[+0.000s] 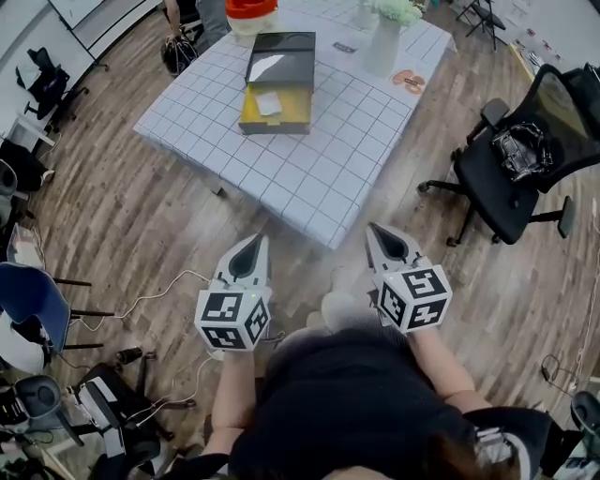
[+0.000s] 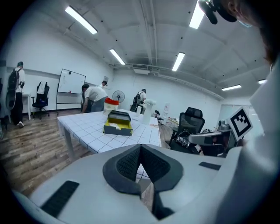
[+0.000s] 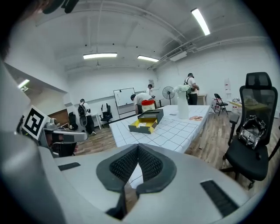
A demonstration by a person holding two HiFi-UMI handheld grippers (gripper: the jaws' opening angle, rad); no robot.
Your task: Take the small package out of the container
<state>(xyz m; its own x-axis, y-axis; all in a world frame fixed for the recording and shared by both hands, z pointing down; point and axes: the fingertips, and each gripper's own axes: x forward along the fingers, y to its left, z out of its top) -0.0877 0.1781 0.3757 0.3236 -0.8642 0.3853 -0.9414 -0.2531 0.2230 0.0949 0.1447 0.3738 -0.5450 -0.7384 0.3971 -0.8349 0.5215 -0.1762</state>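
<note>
An open box (image 1: 277, 94) with a yellow inside and a dark raised lid stands on the white gridded table (image 1: 309, 178). A small white package (image 1: 269, 103) lies inside it. Both grippers hang over the wooden floor on the near side of the table, far from the box. My left gripper (image 1: 253, 246) is shut with nothing in it, and my right gripper (image 1: 380, 234) is shut and empty too. The left gripper view shows the box (image 2: 118, 124) far beyond my left gripper (image 2: 140, 151). In the right gripper view the box (image 3: 146, 122) lies beyond my right gripper (image 3: 138, 151).
A white vase (image 1: 382, 42) with flowers and a red-lidded tub (image 1: 251, 11) stand at the table's far end. A black office chair (image 1: 525, 159) is at the right. Cables (image 1: 150, 295) and chairs (image 1: 33, 300) crowd the floor at the left. People stand behind the table.
</note>
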